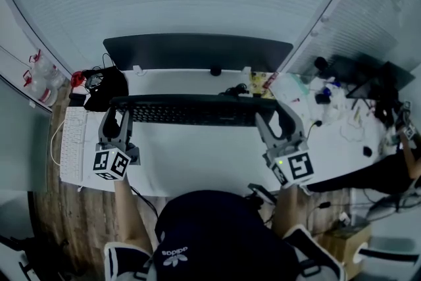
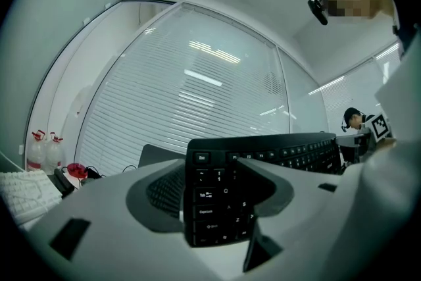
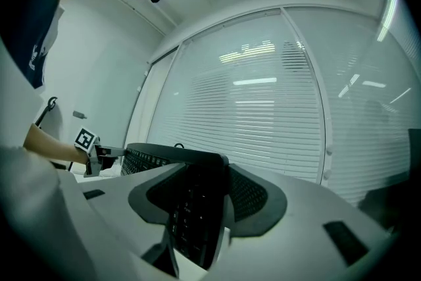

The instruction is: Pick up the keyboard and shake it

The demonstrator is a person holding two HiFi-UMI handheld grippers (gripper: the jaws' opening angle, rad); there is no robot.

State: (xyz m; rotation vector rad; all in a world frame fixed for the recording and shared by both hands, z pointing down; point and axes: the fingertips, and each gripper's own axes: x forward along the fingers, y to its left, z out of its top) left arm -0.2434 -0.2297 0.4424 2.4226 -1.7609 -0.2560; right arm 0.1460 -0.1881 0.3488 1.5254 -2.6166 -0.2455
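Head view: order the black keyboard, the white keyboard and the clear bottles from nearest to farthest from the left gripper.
1. Black keyboard: its left end is clamped in the left gripper.
2. White keyboard: just to the left.
3. Clear bottles: far left, by the wall.

The black keyboard (image 1: 191, 110) is up off the desk, level, keys facing up, clamped at both ends.

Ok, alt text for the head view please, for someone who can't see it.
A black keyboard is gripped at both ends over a white desk: the left tool is shut on its left end, the right tool on its right. A dark monitor stands behind, and a white keyboard lies at the desk's left edge.
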